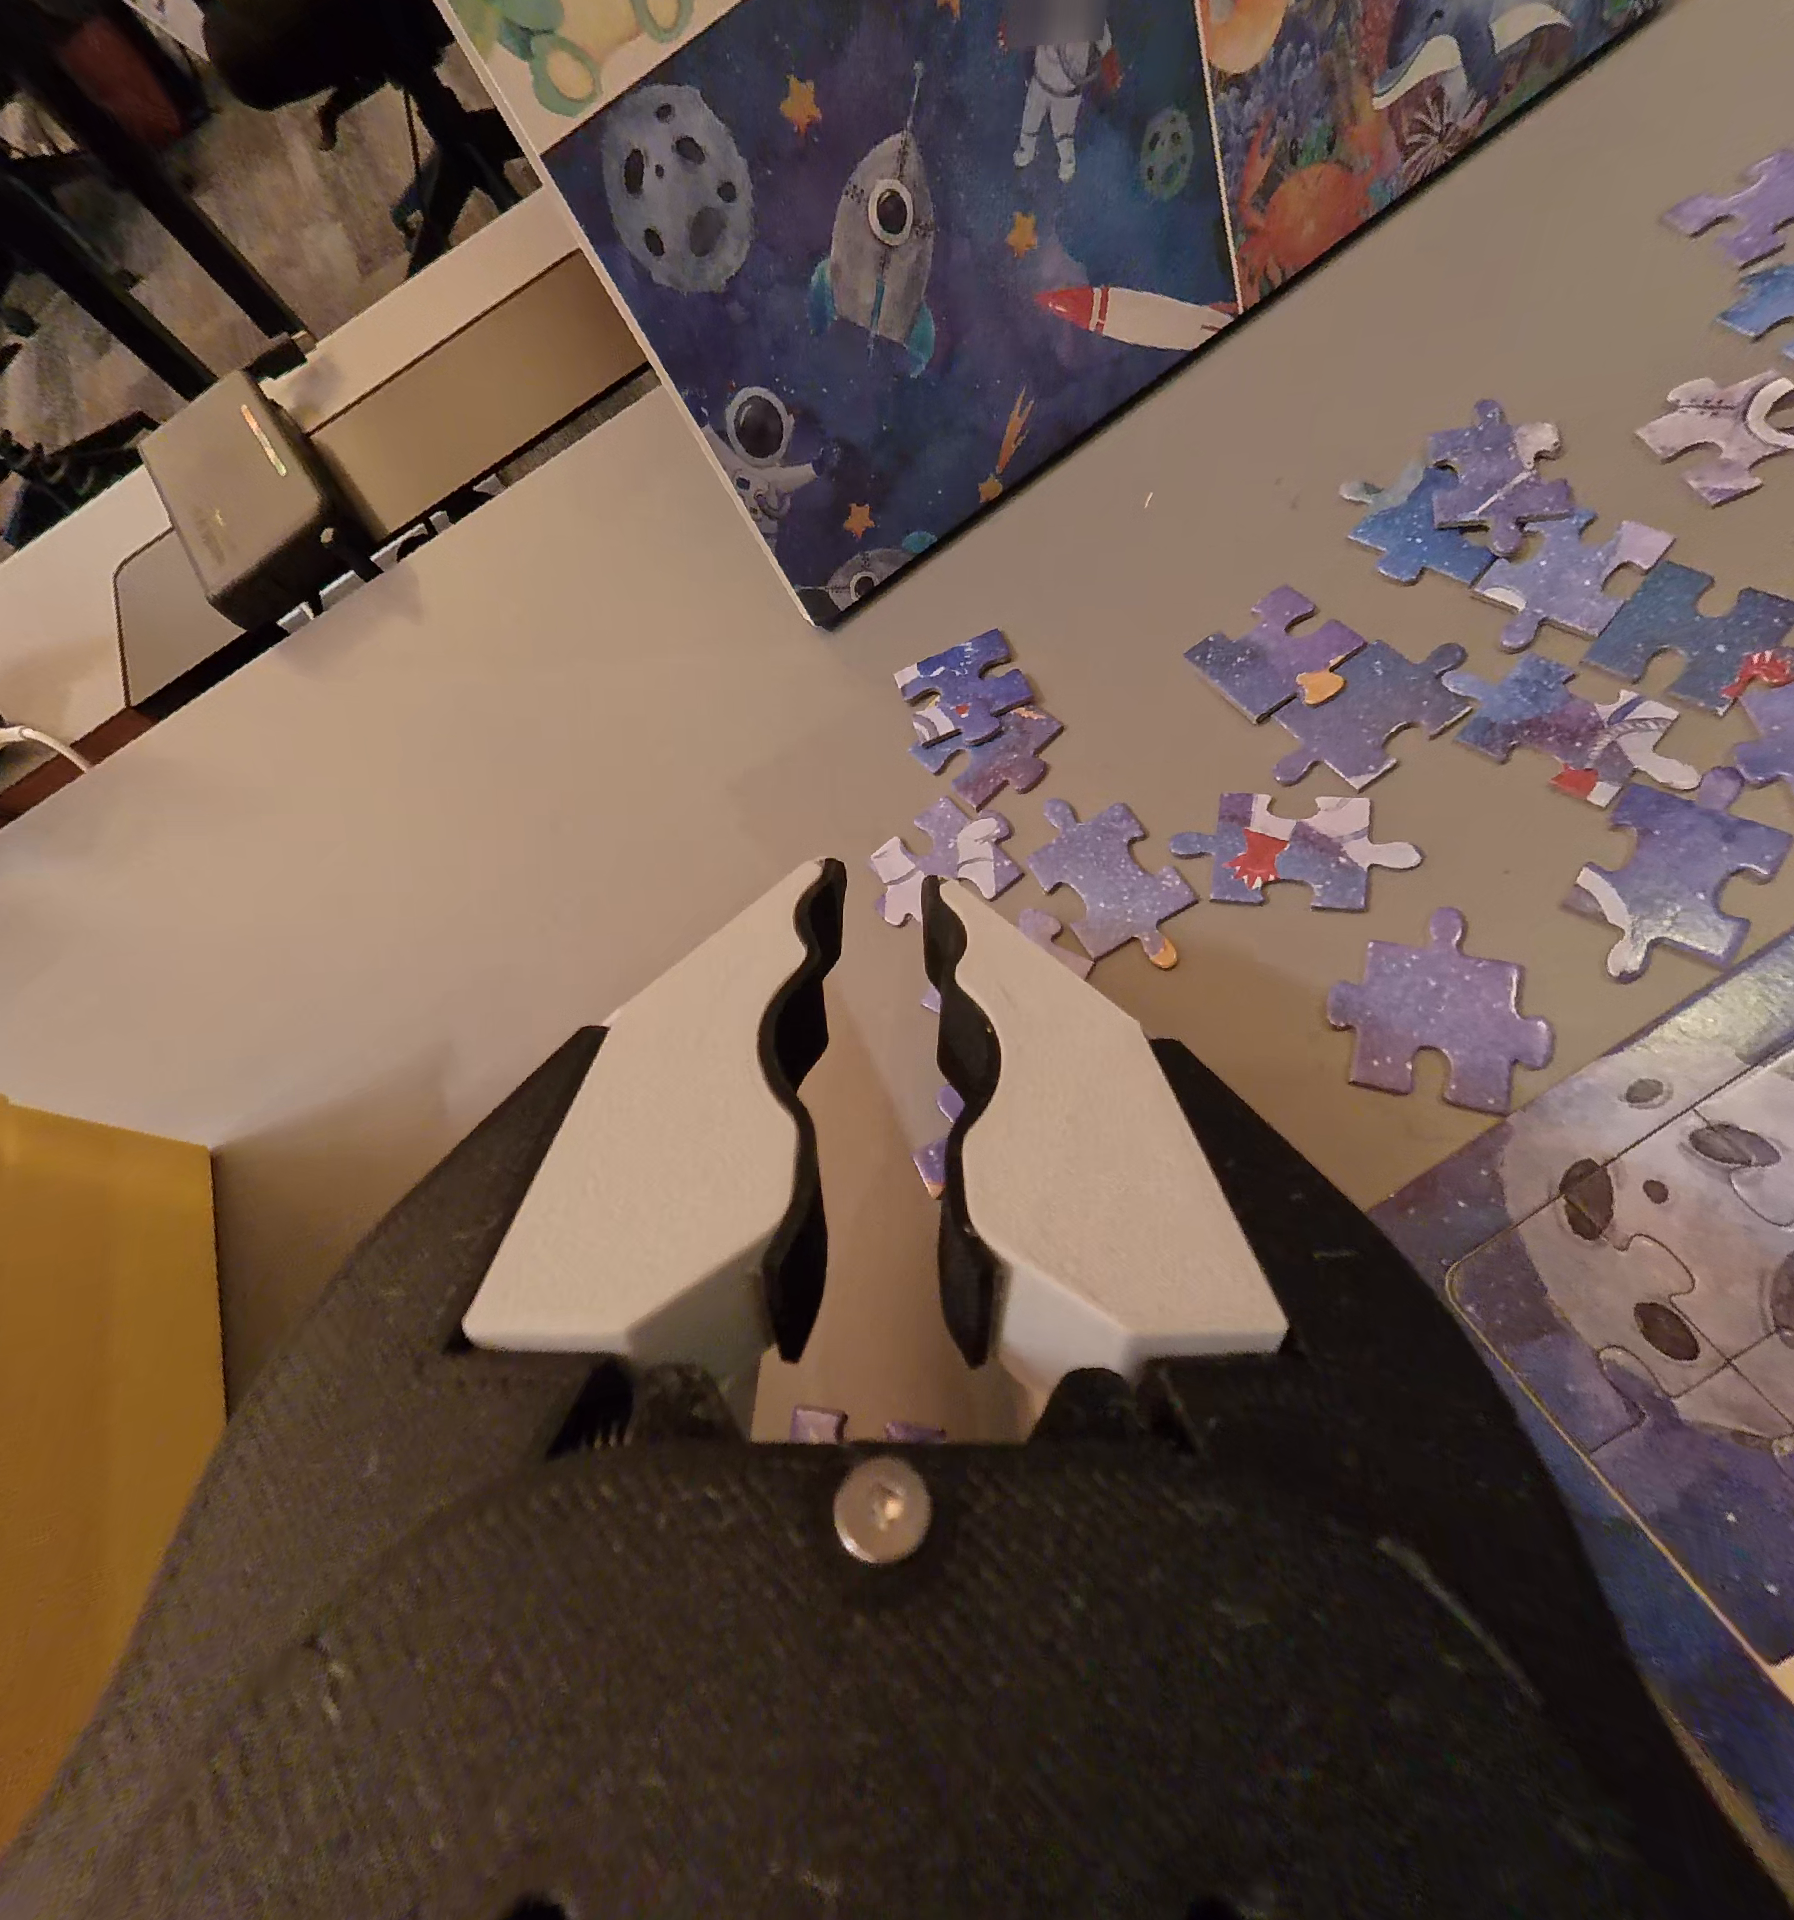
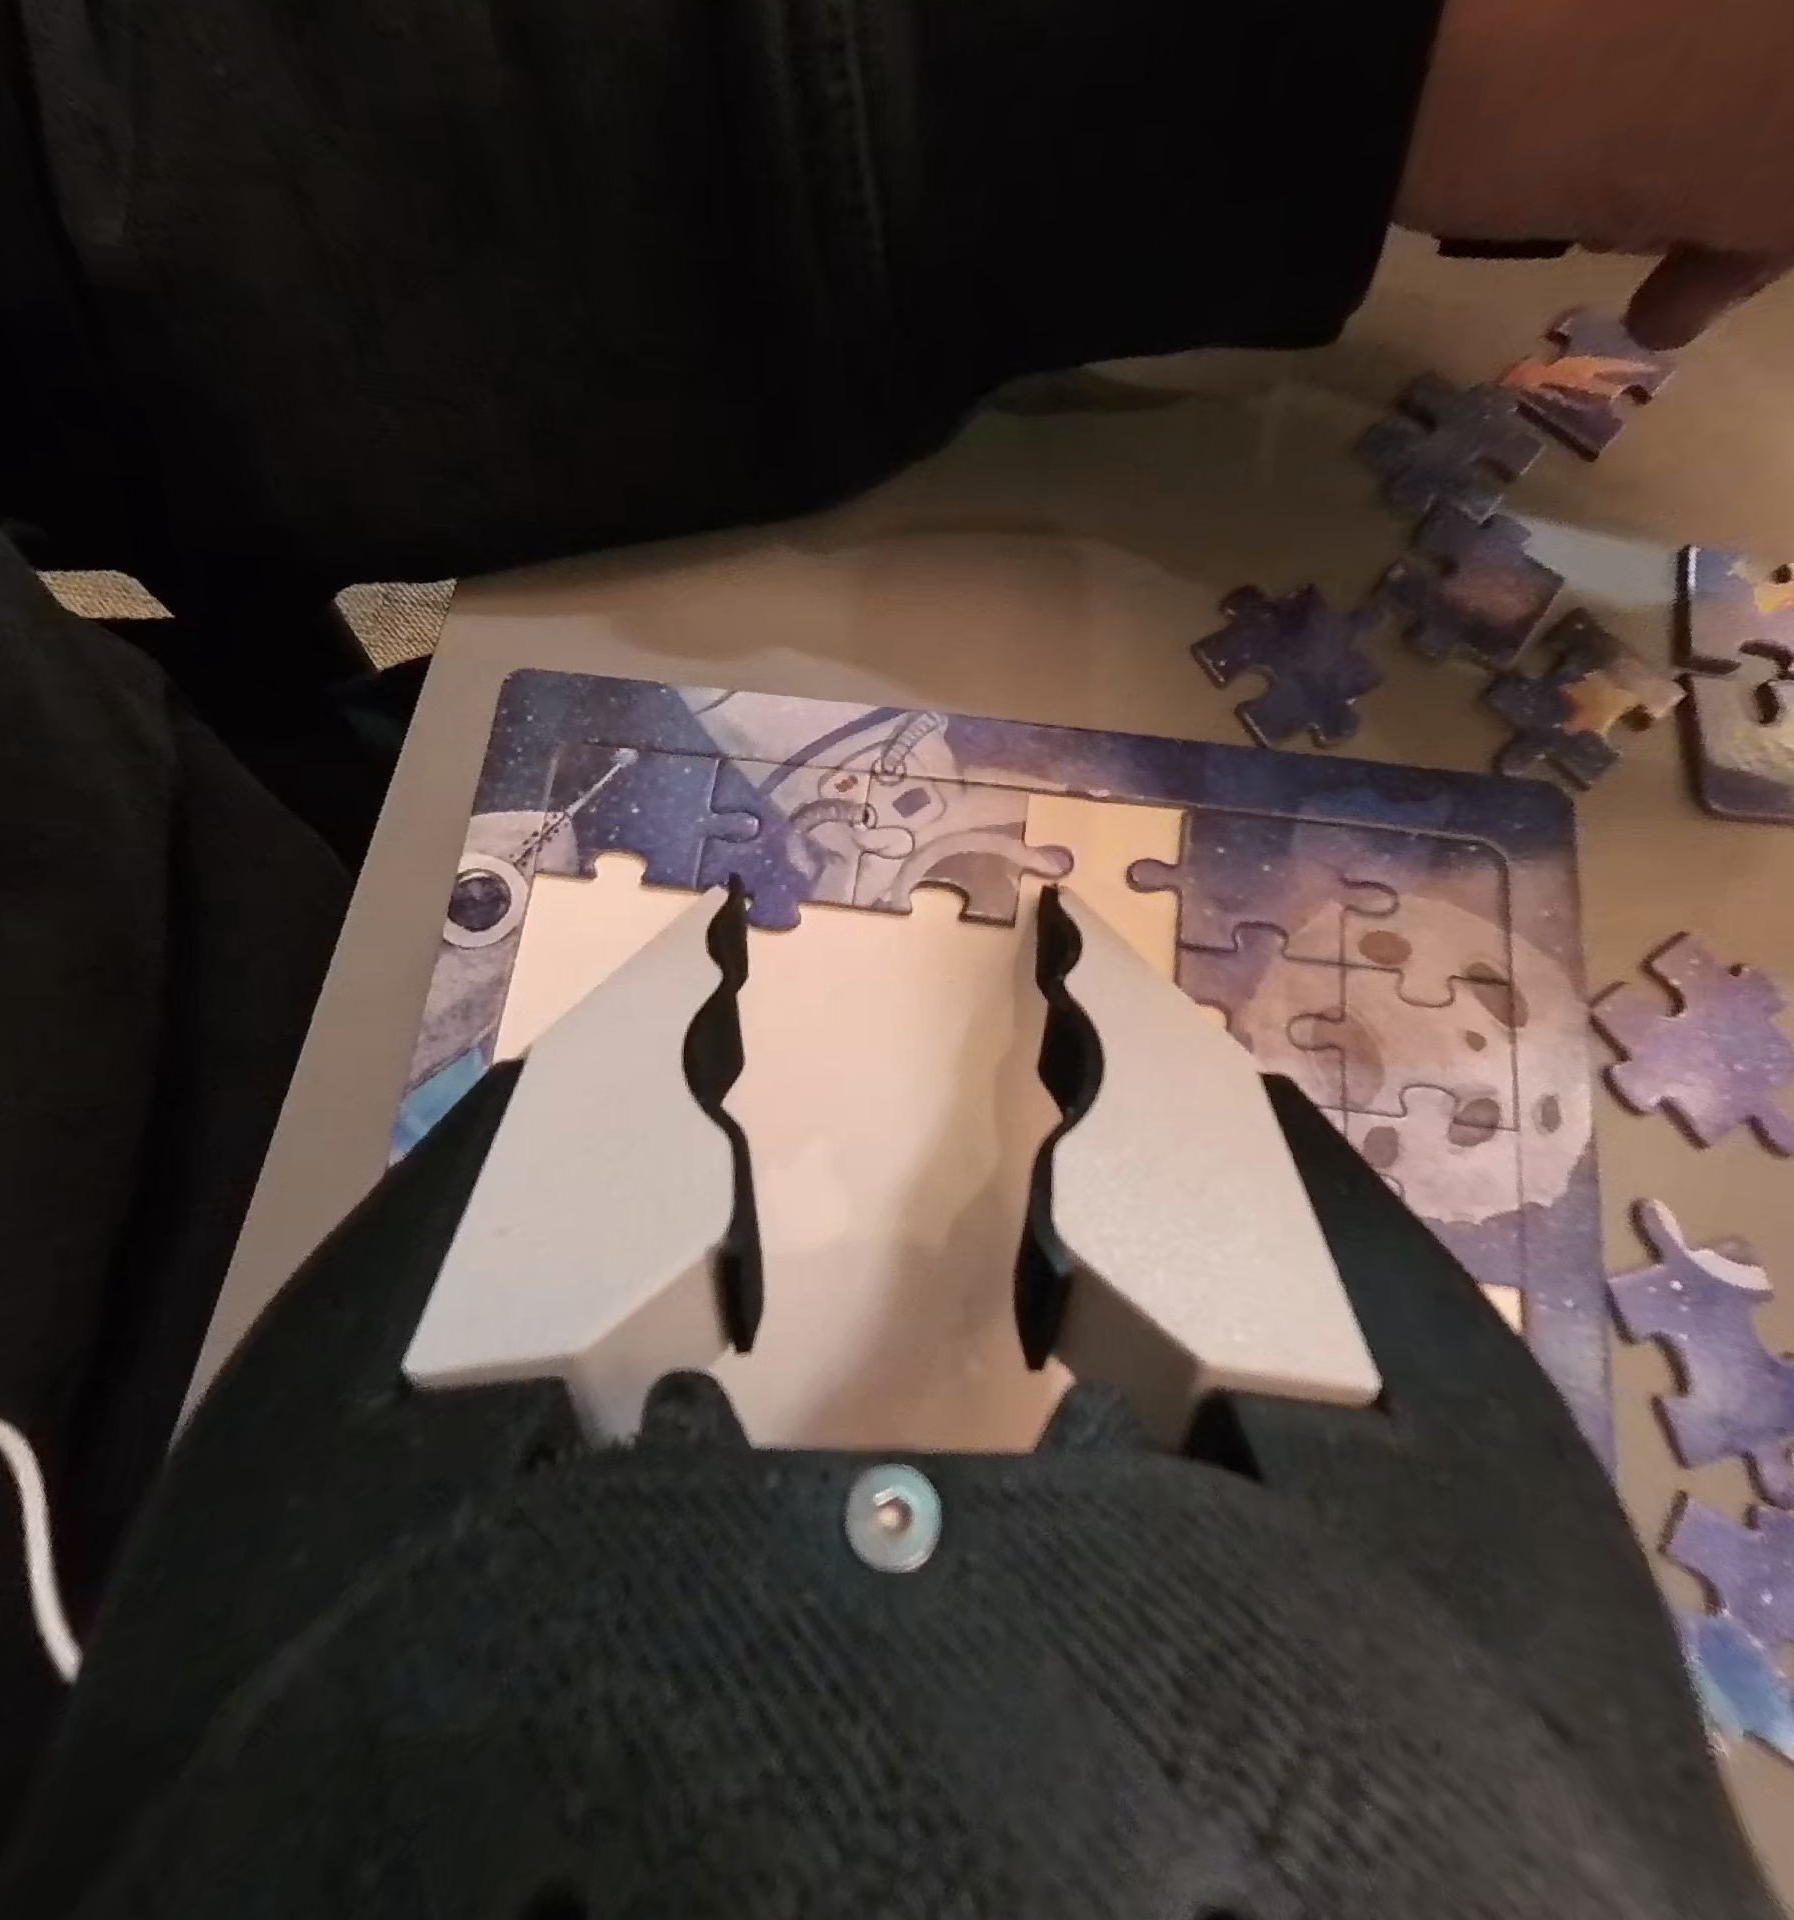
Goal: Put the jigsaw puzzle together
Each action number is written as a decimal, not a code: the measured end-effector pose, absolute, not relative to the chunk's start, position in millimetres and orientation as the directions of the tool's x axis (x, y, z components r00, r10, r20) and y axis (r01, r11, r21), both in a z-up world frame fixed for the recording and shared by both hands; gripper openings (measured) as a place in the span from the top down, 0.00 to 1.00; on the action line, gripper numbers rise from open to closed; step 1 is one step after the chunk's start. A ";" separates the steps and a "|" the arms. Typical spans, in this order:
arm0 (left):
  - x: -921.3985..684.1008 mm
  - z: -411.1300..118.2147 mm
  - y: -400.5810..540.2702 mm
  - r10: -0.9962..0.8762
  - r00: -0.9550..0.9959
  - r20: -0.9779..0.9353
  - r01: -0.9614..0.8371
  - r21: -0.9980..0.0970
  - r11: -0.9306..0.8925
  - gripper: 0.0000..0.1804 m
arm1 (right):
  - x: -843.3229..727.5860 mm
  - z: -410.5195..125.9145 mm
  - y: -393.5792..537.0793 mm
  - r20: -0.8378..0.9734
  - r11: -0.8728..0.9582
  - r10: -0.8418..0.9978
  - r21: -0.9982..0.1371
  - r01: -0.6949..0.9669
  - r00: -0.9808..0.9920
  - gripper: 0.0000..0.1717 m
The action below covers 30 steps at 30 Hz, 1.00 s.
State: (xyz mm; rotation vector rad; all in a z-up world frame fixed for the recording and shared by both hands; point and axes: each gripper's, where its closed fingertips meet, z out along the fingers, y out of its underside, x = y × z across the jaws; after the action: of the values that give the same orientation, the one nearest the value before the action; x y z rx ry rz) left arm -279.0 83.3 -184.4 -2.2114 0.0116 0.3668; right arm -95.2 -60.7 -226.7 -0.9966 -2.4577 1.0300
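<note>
1. Puzzle tray (image 2: pixel 1288 774): lay flat at a corner of the bench (image 1: pixel 457 883), close to a person's dark clothing (image 2: pixel 457 260). Showed a blue and purple space picture, with a row of fitted pieces (image 2: pixel 872 831) along its far rim and a grey moon block (image 2: pixel 1392 1039) along one side. Left the pale middle bare, plus one gap in the far row.
2. Right gripper (image 2: pixel 888 894): hovered over that bare middle with fingers (image 2: pixel 1054 935) spread wide and nothing between them, tips close to the fitted row.
3. Left gripper (image 1: pixel 880 873): hung over bare bench at the edge of the loose pieces (image 1: pixel 1438 1013), fingers (image 1: pixel 820 935) parted only narrowly and holding nothing. Nearest: a purple and white piece (image 1: pixel 960 847) just beyond the tips.
4. Loose pieces: scattered flat beside the tray, several overlapping, all thin card.
5. Farther off: a propped space picture board (image 1: pixel 924 312), a grey box (image 1: pixel 238 499) at the far edge, and a fingertip (image 2: pixel 1682 301) touching a piece (image 2: pixel 1599 364).
6. Risks, as judged: could nudge the fitted row loose with the right tips so near, and could slide flat pieces along the bench instead of gripping them, given so little edge to pinch.
</note>
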 end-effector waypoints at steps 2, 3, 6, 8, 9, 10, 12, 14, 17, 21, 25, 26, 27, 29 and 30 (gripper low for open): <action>-278.8 -184.4 83.3 0.119 0.956 -0.266 -0.137 -0.771 -0.622 0.93 | -95.8 -226.6 -61.4 0.006 0.502 0.698 -0.718 0.483 -0.716 0.68; -278.9 -184.4 83.2 0.120 0.956 -0.266 -0.137 -0.771 -0.622 0.93 | -95.9 -226.7 -61.9 0.007 0.502 0.697 -0.719 0.481 -0.717 0.68; -279.1 -184.1 83.2 0.120 0.957 -0.265 -0.136 -0.772 -0.620 0.93 | -95.8 -226.5 -62.6 0.010 0.505 0.695 -0.719 0.477 -0.719 0.68; -279.1 -184.1 83.2 0.121 0.957 -0.265 -0.136 -0.772 -0.620 0.93 | -95.7 -226.5 -62.6 0.008 0.502 0.695 -0.721 0.478 -0.719 0.68; -279.1 -184.3 83.2 0.120 0.957 -0.266 -0.136 -0.772 -0.621 0.93 | -95.7 -226.6 -62.6 0.007 0.501 0.695 -0.721 0.478 -0.719 0.68; -279.2 -184.4 83.2 0.120 0.956 -0.266 -0.137 -0.771 -0.622 0.93 | -95.9 -226.4 -62.6 0.007 0.501 0.696 -0.722 0.478 -0.718 0.68; -279.2 -184.4 83.2 0.120 0.956 -0.267 -0.137 -0.771 -0.622 0.93 | -96.6 -225.0 -62.2 0.014 0.499 0.699 -0.726 0.473 -0.715 0.68; -279.6 -184.2 83.1 0.123 0.956 -0.267 -0.136 -0.771 -0.622 0.93 | -97.8 -218.8 -63.0 0.013 0.481 0.702 -0.746 0.461 -0.712 0.66; -284.1 -181.5 81.7 0.153 0.952 -0.264 -0.117 -0.779 -0.616 0.94 | -101.9 -205.2 -58.0 0.006 0.428 0.724 -0.788 0.442 -0.690 0.66; -288.4 -172.5 80.1 0.190 0.958 -0.215 -0.070 -0.818 -0.571 0.95 | -111.3 -183.6 -26.3 0.039 0.353 0.797 -0.840 0.412 -0.603 0.66; -289.6 -169.6 79.2 0.198 0.965 -0.173 -0.037 -0.835 -0.548 0.95 | -115.6 -149.6 24.3 0.031 0.212 0.885 -0.915 0.342 -0.464 0.68; -289.5 -169.6 79.4 0.197 0.965 -0.172 -0.037 -0.835 -0.548 0.95 | -114.4 -140.5 38.3 0.027 0.178 0.903 -0.933 0.314 -0.429 0.70; -289.2 -169.8 79.6 0.195 0.965 -0.176 -0.041 -0.834 -0.550 0.95 | -112.3 -130.9 52.5 0.035 0.152 0.920 -0.950 0.273 -0.392 0.73; -288.7 -171.1 80.0 0.191 0.964 -0.186 -0.049 -0.828 -0.558 0.95 | -105.8 -113.7 81.0 0.075 0.133 0.949 -0.976 0.173 -0.305 0.82; -288.3 -171.9 80.3 0.188 0.963 -0.191 -0.054 -0.825 -0.563 0.95 | -102.1 -108.2 92.8 0.091 0.131 0.959 -0.982 0.134 -0.268 0.87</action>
State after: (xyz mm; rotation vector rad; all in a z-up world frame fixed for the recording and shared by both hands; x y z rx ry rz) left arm -288.3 80.3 -171.9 -2.1466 -0.0942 0.3180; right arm -102.1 92.8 -108.2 -1.0970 -1.5673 1.2377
